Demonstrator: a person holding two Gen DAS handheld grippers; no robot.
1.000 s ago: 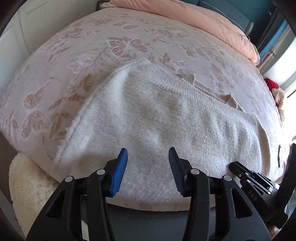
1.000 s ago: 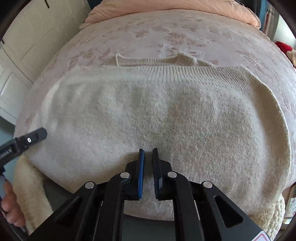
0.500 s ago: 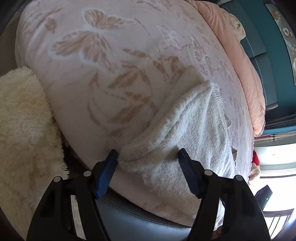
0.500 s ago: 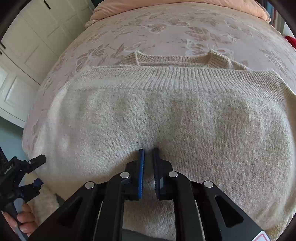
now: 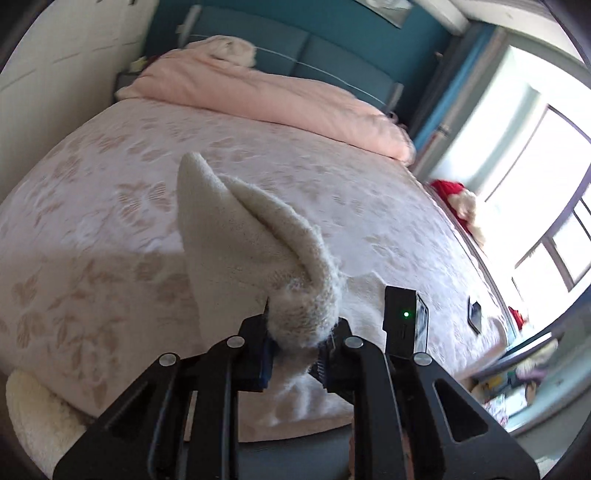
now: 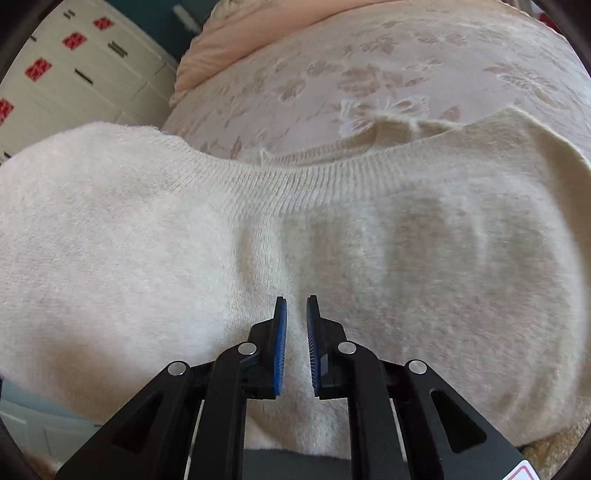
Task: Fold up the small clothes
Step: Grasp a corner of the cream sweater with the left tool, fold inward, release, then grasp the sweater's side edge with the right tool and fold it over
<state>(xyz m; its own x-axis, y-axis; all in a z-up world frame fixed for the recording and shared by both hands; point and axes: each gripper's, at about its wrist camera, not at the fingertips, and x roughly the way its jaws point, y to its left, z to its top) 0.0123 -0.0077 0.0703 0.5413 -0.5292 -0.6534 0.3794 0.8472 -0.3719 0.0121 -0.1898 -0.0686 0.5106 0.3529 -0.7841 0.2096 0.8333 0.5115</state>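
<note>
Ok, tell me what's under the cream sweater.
The pink floral bedspread shows beyond the cream sweater and continues beneath it. A second ribbed edge peeks out behind the front one. Anything else under it is covered.

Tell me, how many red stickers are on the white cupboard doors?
4 show: one highest, one below it, one lower still, and one cut off by the picture's left edge. More may be hidden.

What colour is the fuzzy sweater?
Cream sweater, clearest in the right wrist view.
</note>
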